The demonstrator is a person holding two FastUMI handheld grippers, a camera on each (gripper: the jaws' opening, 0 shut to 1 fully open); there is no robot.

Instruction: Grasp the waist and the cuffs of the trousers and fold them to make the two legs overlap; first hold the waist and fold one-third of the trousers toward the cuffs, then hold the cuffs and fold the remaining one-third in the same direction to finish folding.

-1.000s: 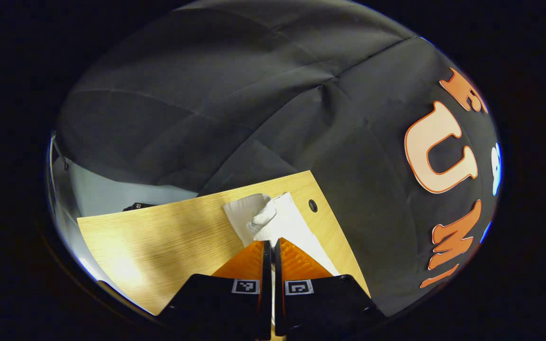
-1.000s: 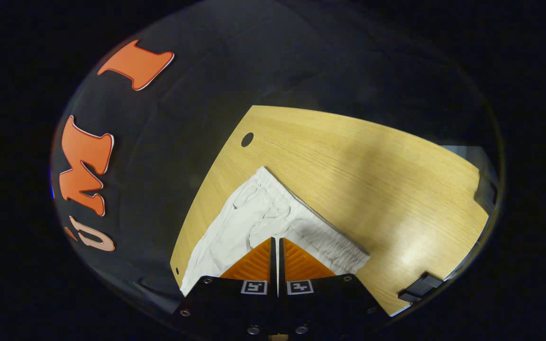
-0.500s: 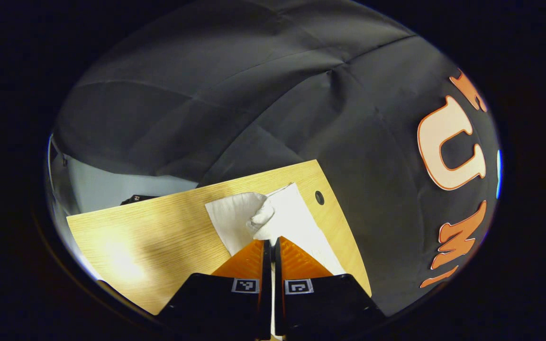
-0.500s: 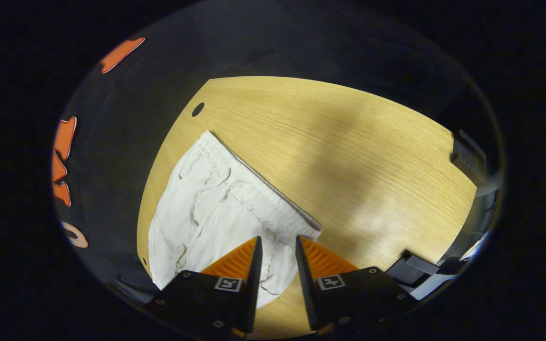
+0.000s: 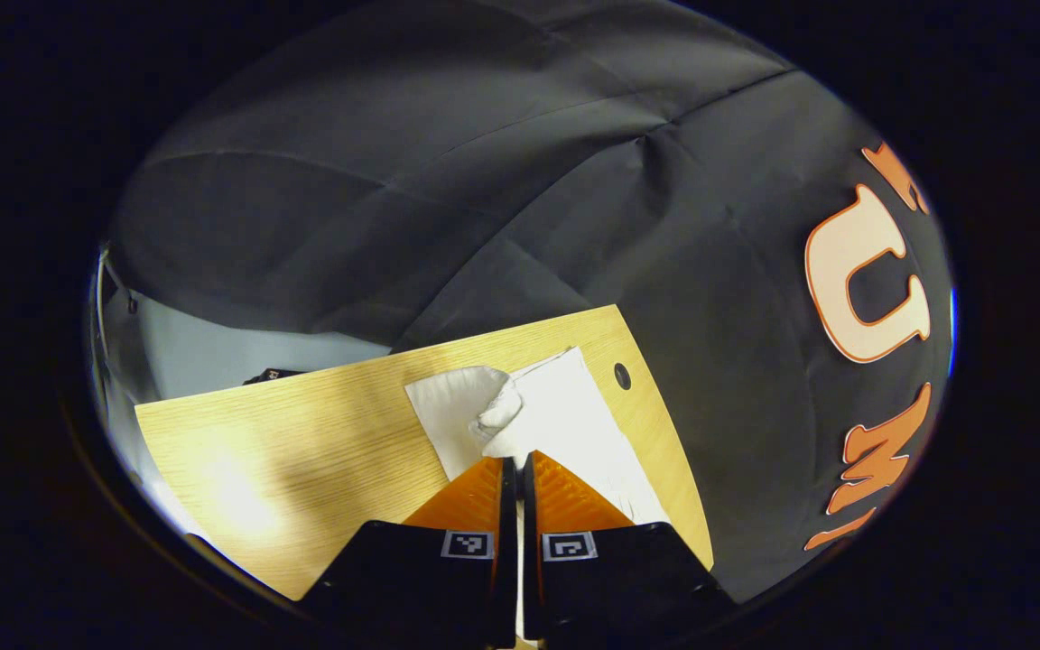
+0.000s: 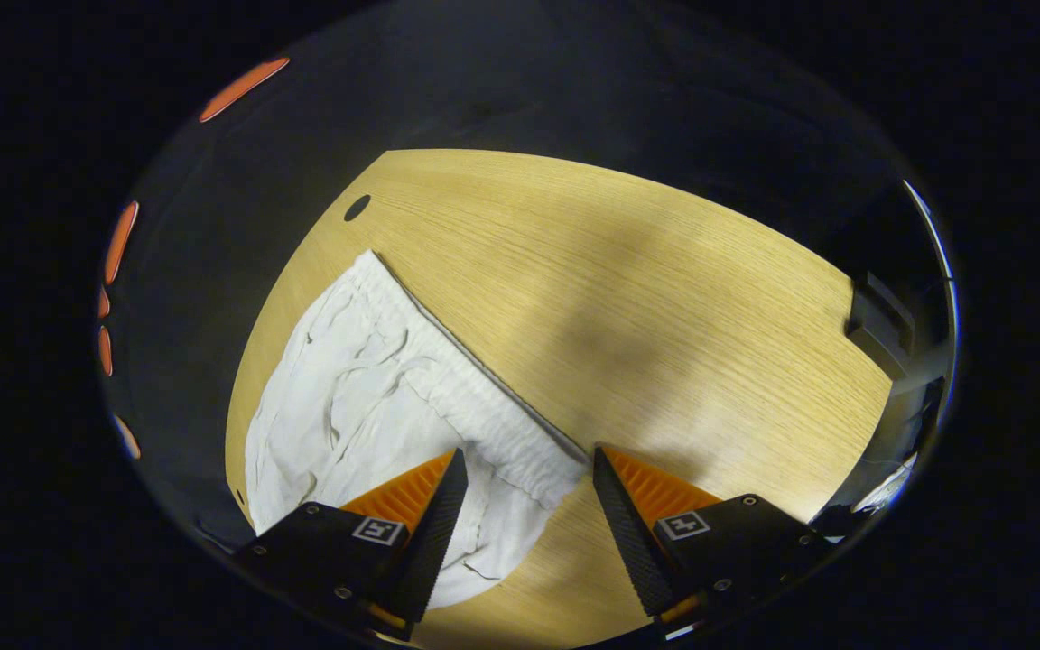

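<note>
The white trousers [image 6: 348, 397] lie folded on the wooden table [image 6: 664, 316], their gathered elastic waistband [image 6: 484, 406] running diagonally across the cloth. My right gripper [image 6: 524, 456] hangs open just above the waistband's near corner, one finger over the cloth and the other over bare wood. In the left gripper view, my left gripper [image 5: 518, 462] is shut on a bunched edge of the trousers [image 5: 565, 415], and the cloth puckers up right at its tips. Which end of the trousers it holds I cannot tell.
A small round hole [image 6: 357, 208] is in the table near its corner, close to the trousers. A dark bracket [image 6: 881, 325] sits at the table's right edge. The booth's black cloth wall [image 5: 484, 181] hangs right behind the table.
My right gripper has opened and let go of the waistband, which now lies flat on the table. The left gripper stays shut on the cloth and has barely shifted.
</note>
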